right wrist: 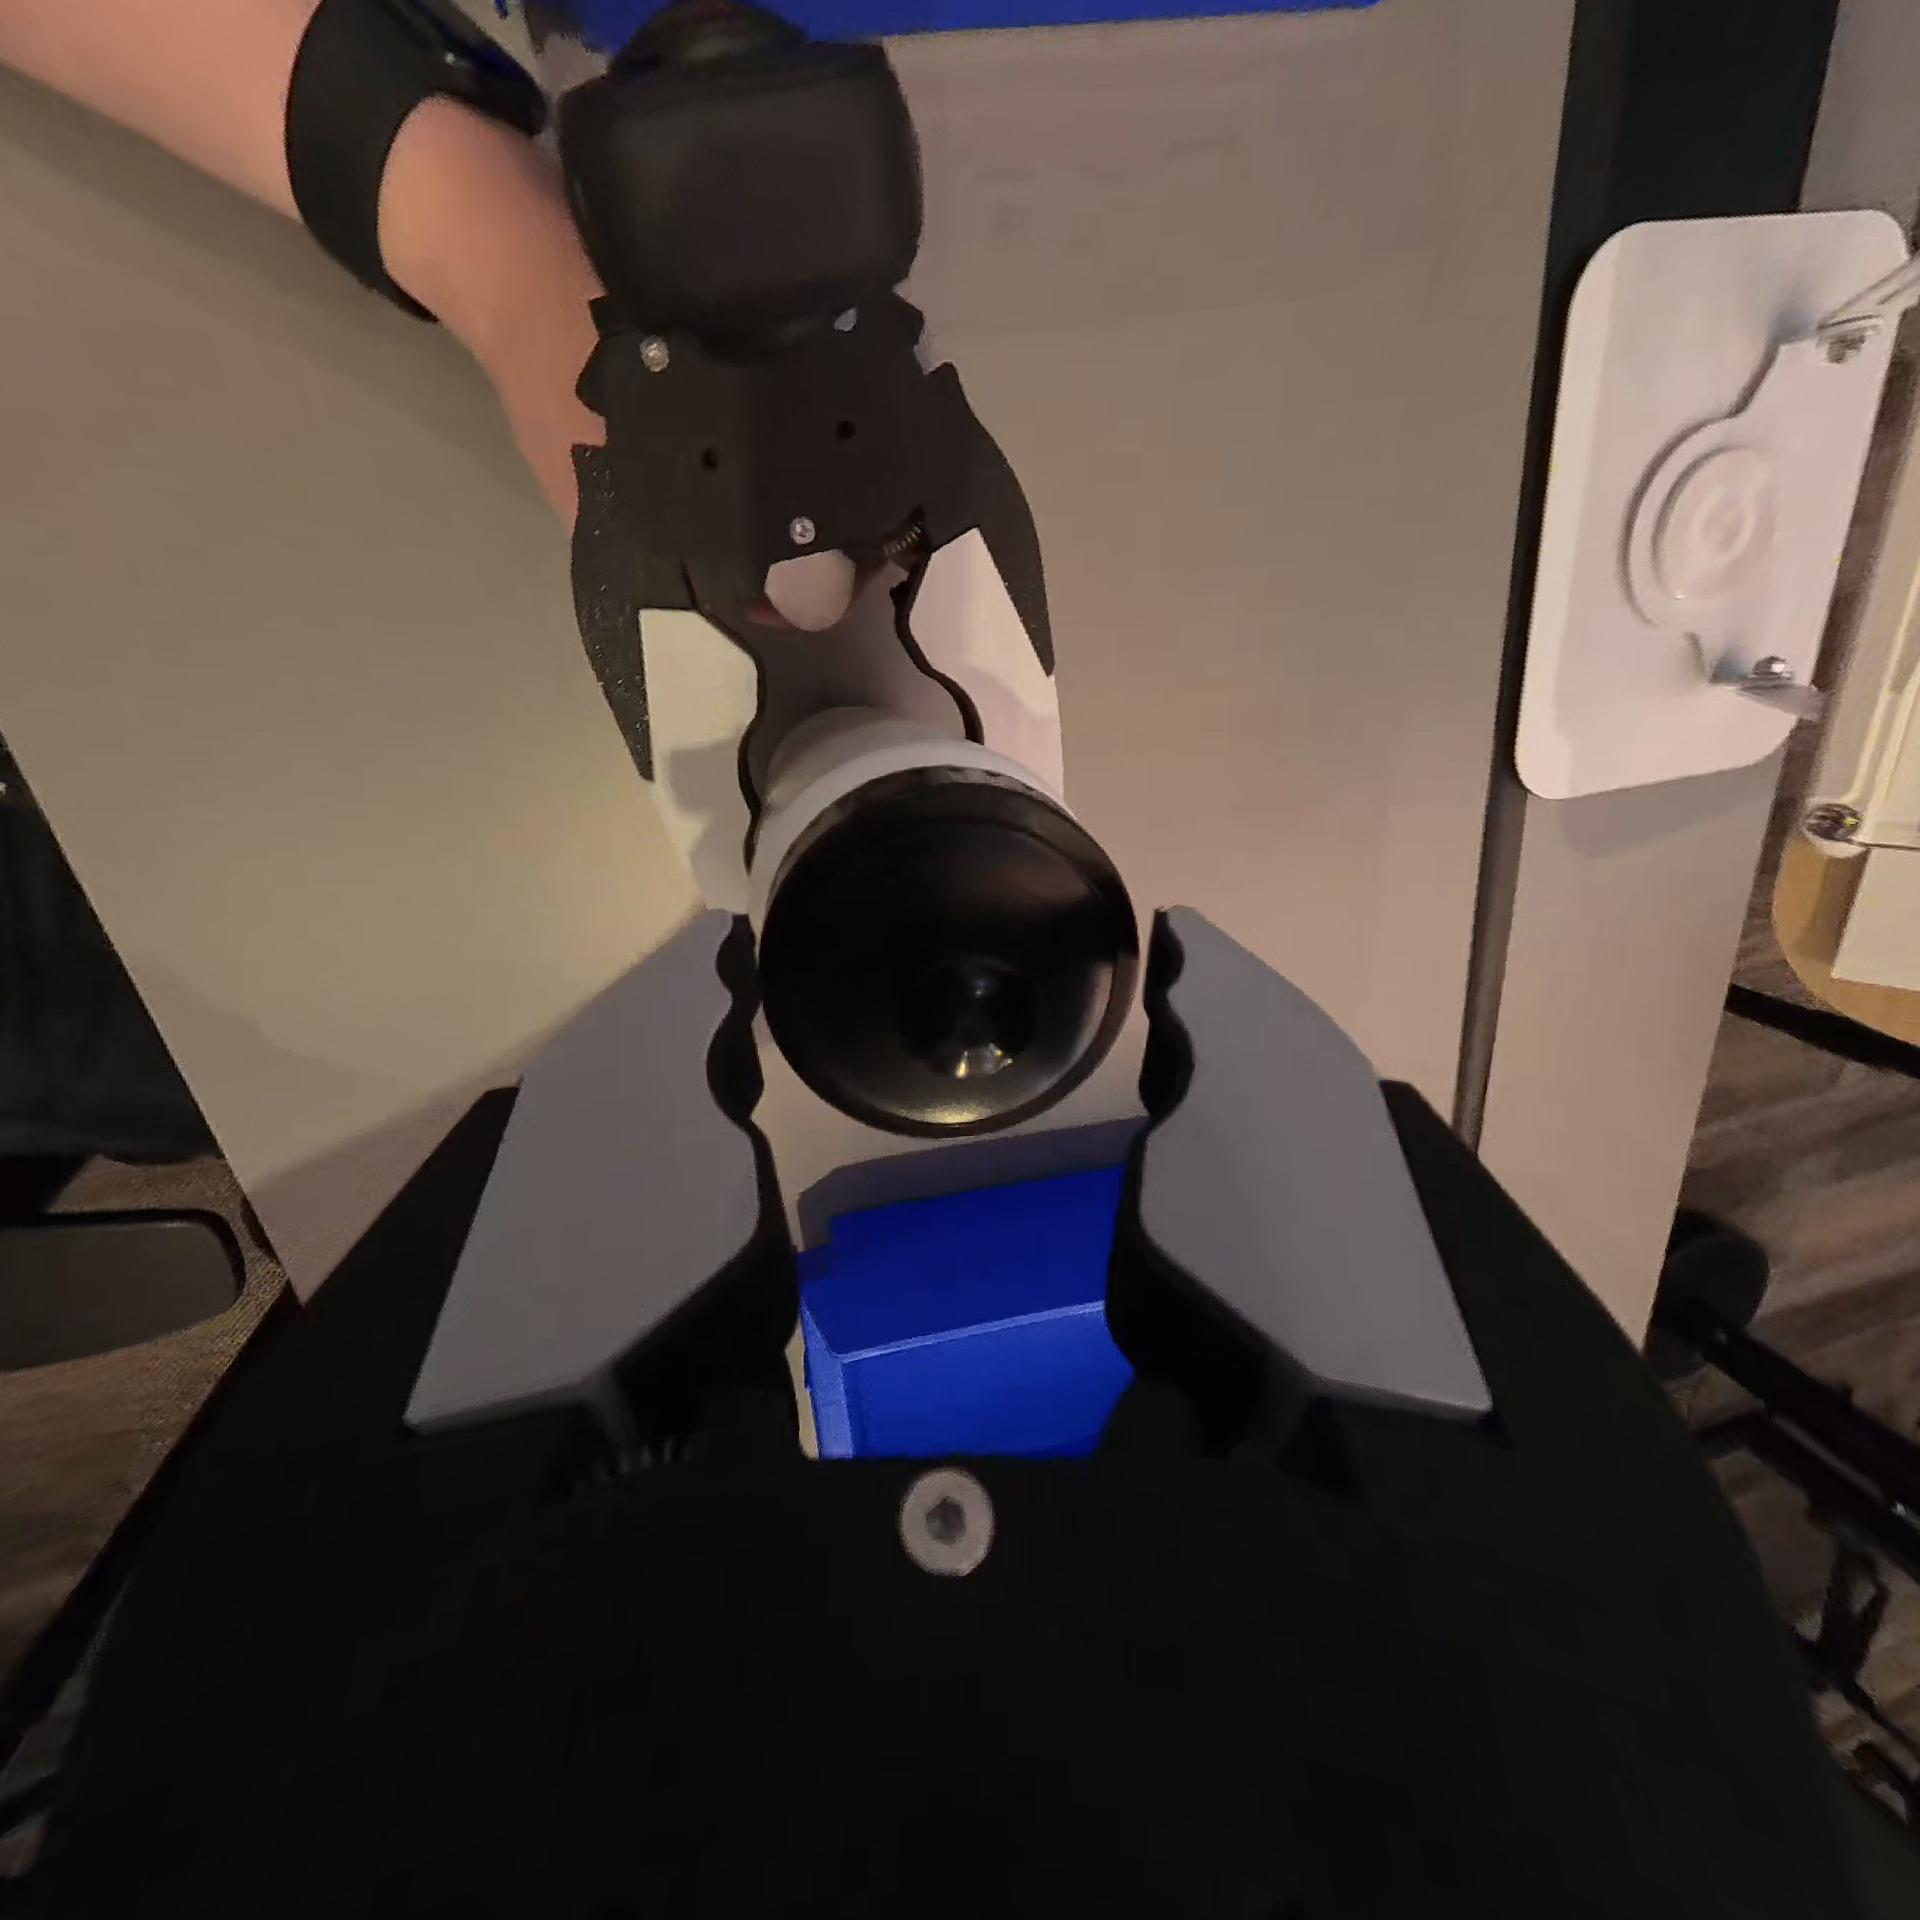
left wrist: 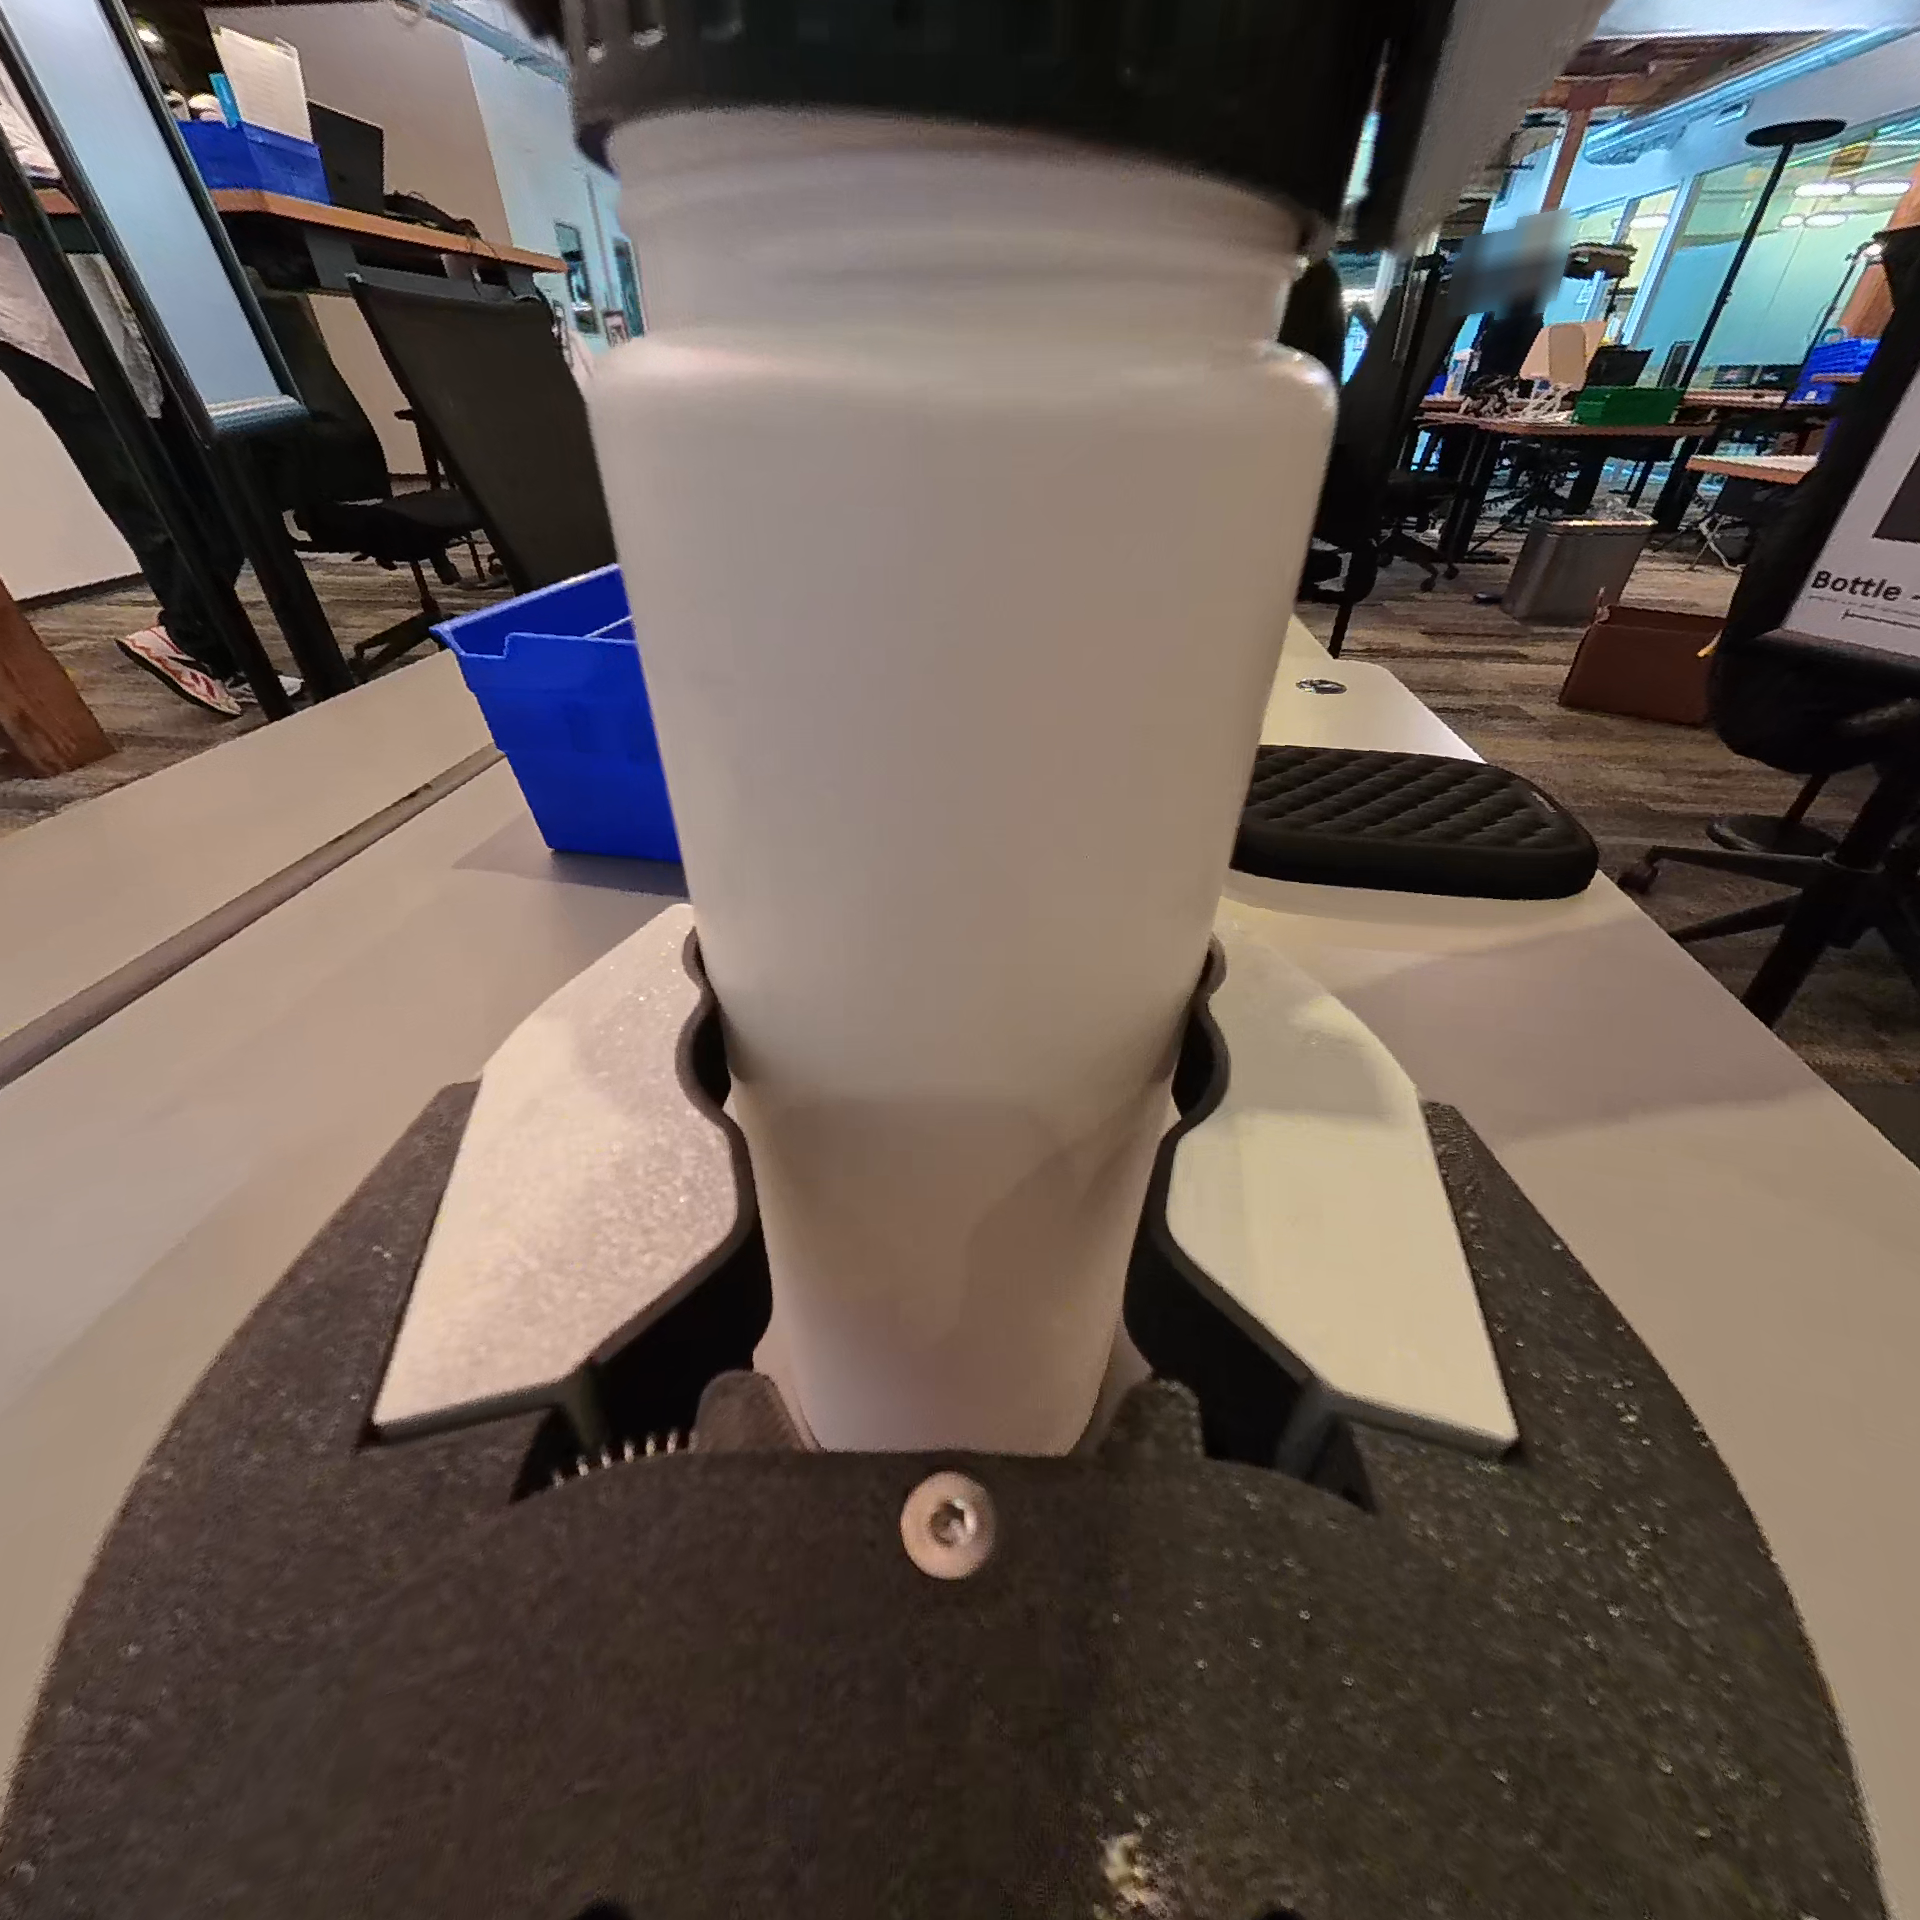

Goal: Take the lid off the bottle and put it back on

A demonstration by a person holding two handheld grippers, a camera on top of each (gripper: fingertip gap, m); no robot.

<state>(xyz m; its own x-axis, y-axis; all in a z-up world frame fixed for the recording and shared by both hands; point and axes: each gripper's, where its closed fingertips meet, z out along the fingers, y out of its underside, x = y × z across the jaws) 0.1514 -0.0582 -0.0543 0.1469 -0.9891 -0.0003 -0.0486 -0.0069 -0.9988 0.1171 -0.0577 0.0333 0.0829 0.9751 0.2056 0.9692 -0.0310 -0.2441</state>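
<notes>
White bottle [left wrist: 956, 727], black lid [right wrist: 940, 961] on, clamped in left tool [left wrist: 951, 1039]; right tool [right wrist: 940, 997] spread around lid.

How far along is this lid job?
Done: the left claw is clamped on the white bottle, held up off the table. In hand: the open right claw flanks the black lid, not gripping. The lid looks on; whether it was already removed, I can't tell.
</notes>
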